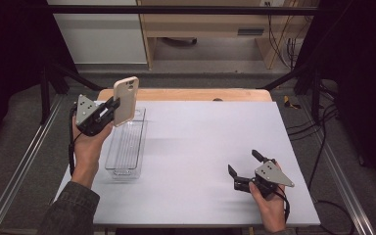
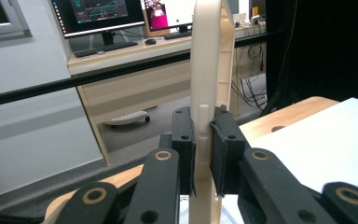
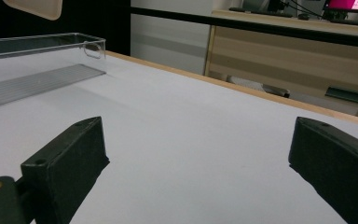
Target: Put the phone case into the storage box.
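Left gripper (image 1: 108, 110): my jaws pinch the beige, round-cornered plastic phone case (image 1: 126, 100) across its thin edge, one black pad on each face, low on the case's side wall. In the left gripper view the case (image 2: 208, 70) rises straight up between the pads (image 2: 183, 140), well above them

Position: the case hangs in the air over the far end of the clear, long, rectangular plastic tray (image 1: 112, 164), clear of its rim. The tray stands on the white table top (image 1: 200, 147), at its left side

Axes: the case's long axis stands near upright, top tilted slightly away from me; camera cut-out at the upper end. The tray's long axis runs away from me across the table. So the case sits roughly square to the tray floor

Judgement: the coming move turns on this mismatch; to lay the case in the tray I would tip its long axis down along the tray's

Right gripper (image 1: 245, 171): jaws spread wide, nothing between them, low over the table at the near right, well apart from tray (image 3: 37, 56) and case. The left hand is plainly the nearer
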Tool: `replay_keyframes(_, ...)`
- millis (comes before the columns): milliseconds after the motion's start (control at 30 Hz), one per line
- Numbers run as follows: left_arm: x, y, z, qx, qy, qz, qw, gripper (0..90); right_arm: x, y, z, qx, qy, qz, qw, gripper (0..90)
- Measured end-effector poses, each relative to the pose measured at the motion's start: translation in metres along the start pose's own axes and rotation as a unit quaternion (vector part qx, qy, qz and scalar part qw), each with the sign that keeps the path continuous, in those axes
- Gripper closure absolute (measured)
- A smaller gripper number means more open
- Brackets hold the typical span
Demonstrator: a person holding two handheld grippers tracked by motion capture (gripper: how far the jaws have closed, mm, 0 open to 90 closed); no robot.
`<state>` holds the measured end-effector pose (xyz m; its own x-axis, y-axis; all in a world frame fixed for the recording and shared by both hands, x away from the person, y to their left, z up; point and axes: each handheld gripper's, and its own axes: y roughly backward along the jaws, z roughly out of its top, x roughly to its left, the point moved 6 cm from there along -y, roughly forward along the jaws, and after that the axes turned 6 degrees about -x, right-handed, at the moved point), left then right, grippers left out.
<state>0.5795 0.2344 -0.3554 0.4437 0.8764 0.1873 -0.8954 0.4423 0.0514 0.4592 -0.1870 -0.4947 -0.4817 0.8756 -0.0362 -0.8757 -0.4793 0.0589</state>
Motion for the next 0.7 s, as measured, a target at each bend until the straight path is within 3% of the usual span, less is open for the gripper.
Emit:
replay_keyframes(233, 0.010, -0.002, -0.005, -0.001, 0.009, 0.012, 0.9999, 80.4, 0.000, 0.001, 0.000, -0.001, -0.001, 0.001, 1.0000, 4.0)
replay_keyframes(700, 0.015, -0.009, -0.014, 0.022, 0.018, 0.011, 0.9995, 80.4, 0.003, -0.001, -0.001, 0.001, 0.000, 0.004, 1.0000, 4.0)
